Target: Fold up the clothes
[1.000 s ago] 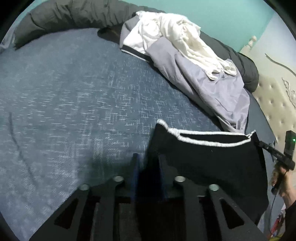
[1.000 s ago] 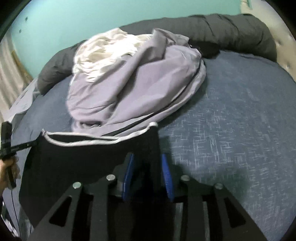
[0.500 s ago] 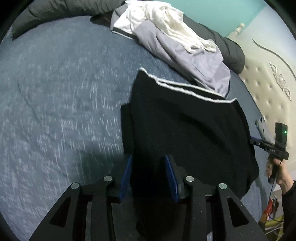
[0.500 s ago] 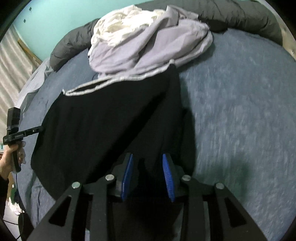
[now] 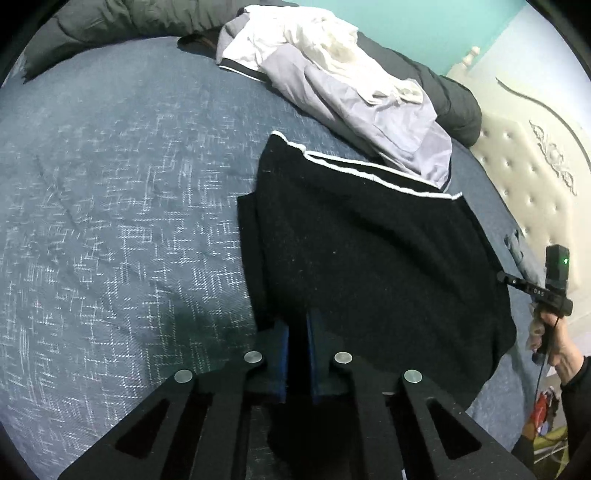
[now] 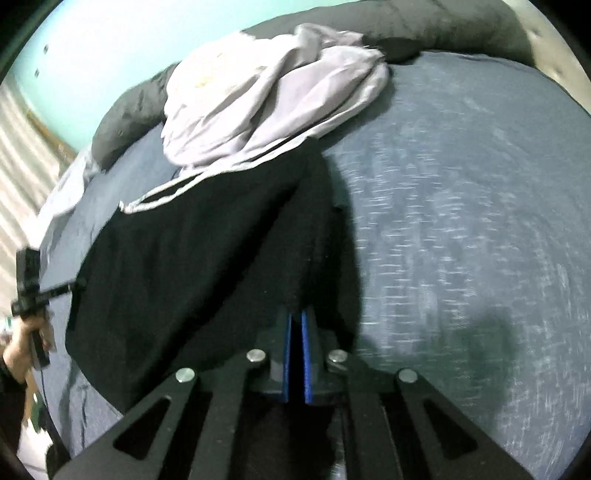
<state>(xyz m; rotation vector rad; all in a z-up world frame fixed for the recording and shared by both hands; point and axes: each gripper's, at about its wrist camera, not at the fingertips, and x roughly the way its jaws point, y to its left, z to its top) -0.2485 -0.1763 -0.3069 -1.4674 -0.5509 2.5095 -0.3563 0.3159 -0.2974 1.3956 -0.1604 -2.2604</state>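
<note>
One black garment (image 5: 369,266), matte knit with two white stripes along its far edge, lies spread on the blue woven bedspread (image 5: 122,206). One crumpled heap of lilac and white clothes (image 5: 332,74) sits touching its striped end. One dark grey quilt (image 5: 110,22) rolls along the far side. The left gripper (image 5: 298,332) and right gripper (image 6: 295,325) have just closed, each clamped on the garment's near edge.
</note>
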